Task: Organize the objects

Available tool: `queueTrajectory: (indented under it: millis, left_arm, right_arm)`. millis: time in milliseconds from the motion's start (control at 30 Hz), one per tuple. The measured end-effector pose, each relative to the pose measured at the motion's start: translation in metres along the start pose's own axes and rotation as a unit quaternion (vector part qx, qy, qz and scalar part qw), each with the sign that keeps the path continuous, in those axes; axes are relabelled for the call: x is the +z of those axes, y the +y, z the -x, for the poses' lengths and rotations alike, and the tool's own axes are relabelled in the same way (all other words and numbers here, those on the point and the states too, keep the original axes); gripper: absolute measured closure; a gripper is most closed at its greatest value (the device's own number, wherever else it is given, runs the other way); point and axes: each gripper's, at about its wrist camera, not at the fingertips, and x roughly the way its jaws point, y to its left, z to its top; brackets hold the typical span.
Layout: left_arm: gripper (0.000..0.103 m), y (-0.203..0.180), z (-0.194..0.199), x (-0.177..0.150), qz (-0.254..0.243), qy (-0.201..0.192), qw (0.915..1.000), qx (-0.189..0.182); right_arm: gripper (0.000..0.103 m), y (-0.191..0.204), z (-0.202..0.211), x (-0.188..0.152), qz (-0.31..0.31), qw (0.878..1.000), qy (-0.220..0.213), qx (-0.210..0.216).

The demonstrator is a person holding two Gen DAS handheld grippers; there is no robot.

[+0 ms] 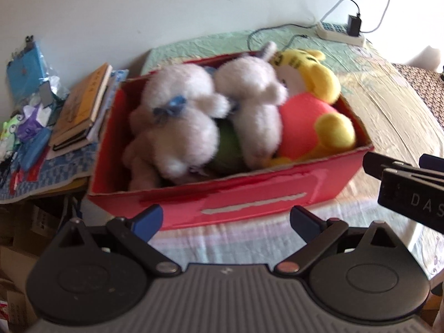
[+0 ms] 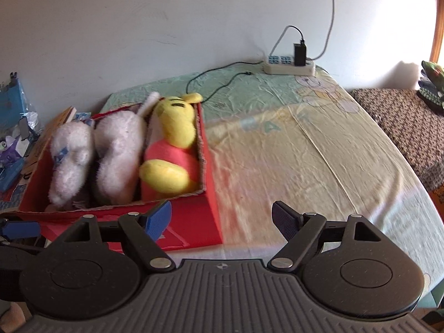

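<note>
Holding nothing, the left tool point(image 1: 226, 220) and right tool point(image 2: 222, 217) gaped wide before the red box point(image 1: 249, 202) of plush toys point(image 1: 177, 116) on the bed point(image 2: 305, 144).

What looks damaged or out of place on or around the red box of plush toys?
The red box has a torn strip on its near side, where the red surface has peeled to grey. Inside, the yellow bear plush pokes its ear over the far rim. Nothing has spilled.

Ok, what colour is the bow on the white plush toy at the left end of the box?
Blue. The bow shows best in the left wrist view.
</note>
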Motion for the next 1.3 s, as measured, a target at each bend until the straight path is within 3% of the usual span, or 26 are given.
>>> queueTrajectory:
  millis: [533, 1300]
  left_arm:
    - [0.005, 0.048, 0.011, 0.01, 0.036, -0.024, 0.9985, 0.034]
    - [0.005, 0.07, -0.005, 0.02, 0.05, -0.019, 0.9976, 0.044]
  right_arm:
    - [0.018, 0.049, 0.007, 0.028, 0.035, 0.998, -0.028, 0.032]
    - [0.018, 0.061, -0.008, 0.03, 0.038, 0.999, -0.021, 0.024]
